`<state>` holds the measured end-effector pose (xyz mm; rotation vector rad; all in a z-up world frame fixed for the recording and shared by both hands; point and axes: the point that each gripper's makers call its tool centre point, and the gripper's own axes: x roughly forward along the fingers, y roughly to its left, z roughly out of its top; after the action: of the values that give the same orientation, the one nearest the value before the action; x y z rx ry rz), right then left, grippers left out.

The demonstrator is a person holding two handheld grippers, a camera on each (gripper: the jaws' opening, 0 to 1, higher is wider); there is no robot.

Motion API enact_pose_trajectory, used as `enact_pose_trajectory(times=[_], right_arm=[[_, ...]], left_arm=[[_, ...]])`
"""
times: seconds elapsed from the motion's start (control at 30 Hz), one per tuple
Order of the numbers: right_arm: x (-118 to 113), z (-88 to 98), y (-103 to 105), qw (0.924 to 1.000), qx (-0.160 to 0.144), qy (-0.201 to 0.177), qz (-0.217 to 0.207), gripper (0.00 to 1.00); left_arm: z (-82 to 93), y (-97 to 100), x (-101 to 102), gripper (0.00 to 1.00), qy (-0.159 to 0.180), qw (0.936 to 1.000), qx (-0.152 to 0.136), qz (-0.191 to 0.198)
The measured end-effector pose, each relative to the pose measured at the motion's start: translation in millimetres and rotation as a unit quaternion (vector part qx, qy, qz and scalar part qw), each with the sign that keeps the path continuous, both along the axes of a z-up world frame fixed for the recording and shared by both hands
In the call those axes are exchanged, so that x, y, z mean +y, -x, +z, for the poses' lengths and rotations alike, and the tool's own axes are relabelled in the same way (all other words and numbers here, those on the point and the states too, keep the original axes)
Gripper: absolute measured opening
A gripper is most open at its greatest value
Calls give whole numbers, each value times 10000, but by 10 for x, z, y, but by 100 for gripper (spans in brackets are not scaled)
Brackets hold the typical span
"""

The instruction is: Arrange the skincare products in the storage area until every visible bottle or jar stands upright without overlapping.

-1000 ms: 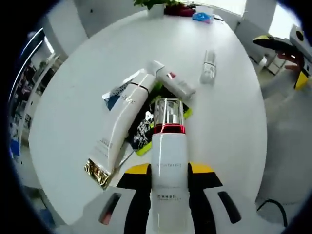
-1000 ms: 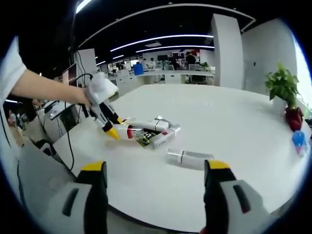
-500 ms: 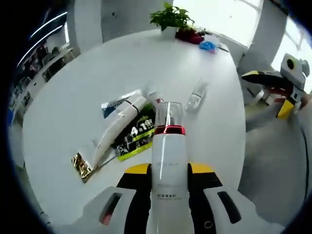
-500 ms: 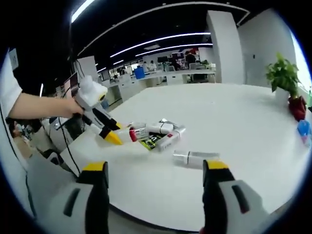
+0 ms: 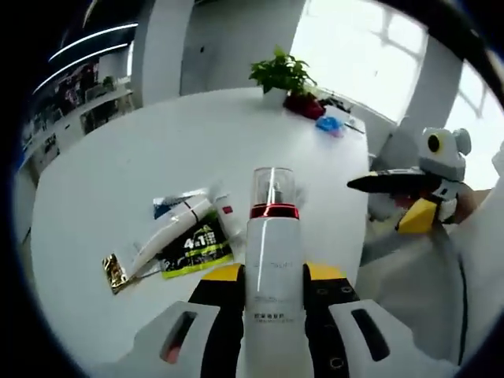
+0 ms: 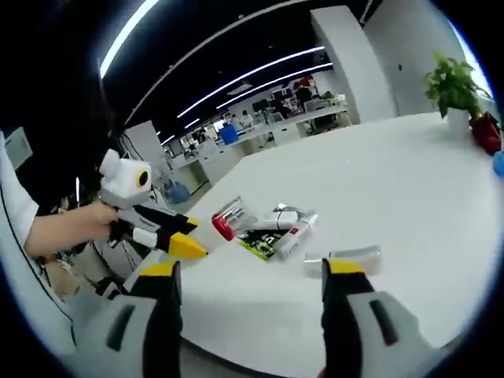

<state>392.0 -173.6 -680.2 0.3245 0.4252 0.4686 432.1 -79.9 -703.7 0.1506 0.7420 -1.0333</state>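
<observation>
We have the pump bottle [image 5: 274, 260] clamped in the left claw [image 5: 272, 295], lifted clear of the white surface [image 5: 118, 181]; its clear cap and red collar point away from the camera. In the right gripper view that same bottle [image 6: 219, 223] sticks out of the left claw [image 6: 183, 240], held by a hand [image 6: 75, 228] at the surface's edge.

On the surface lie a white tube [image 5: 165, 240] across a green-black sachet [image 5: 193, 248], with a small white bottle [image 5: 228, 224] touching them. A clear-capped bottle [image 6: 346, 260] lies apart, near the right claw [image 6: 248, 315], which is spread wide with nothing between its jaws.

A potted plant [image 5: 282, 75] stands at the far edge.
</observation>
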Motion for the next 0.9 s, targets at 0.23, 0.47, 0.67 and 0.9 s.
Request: enact_pose_trajectory(times=[0.23, 0.47, 0.67, 0.9], right_arm=[[182, 131, -72, 9979, 42, -652, 37, 70], [444, 184, -104, 9870, 330, -1568, 106, 68], [526, 146, -142, 9715, 586, -2293, -110, 57], [487, 83, -157, 9648, 739, -2504, -329, 45]], left_arm=[[120, 129, -51, 25, 139, 9997, -183, 107], [225, 247, -135, 25, 211, 9991, -364, 113], [262, 353, -232, 25, 298, 9986, -437, 94], [232, 424, -270, 25, 185, 9986, -496, -43]])
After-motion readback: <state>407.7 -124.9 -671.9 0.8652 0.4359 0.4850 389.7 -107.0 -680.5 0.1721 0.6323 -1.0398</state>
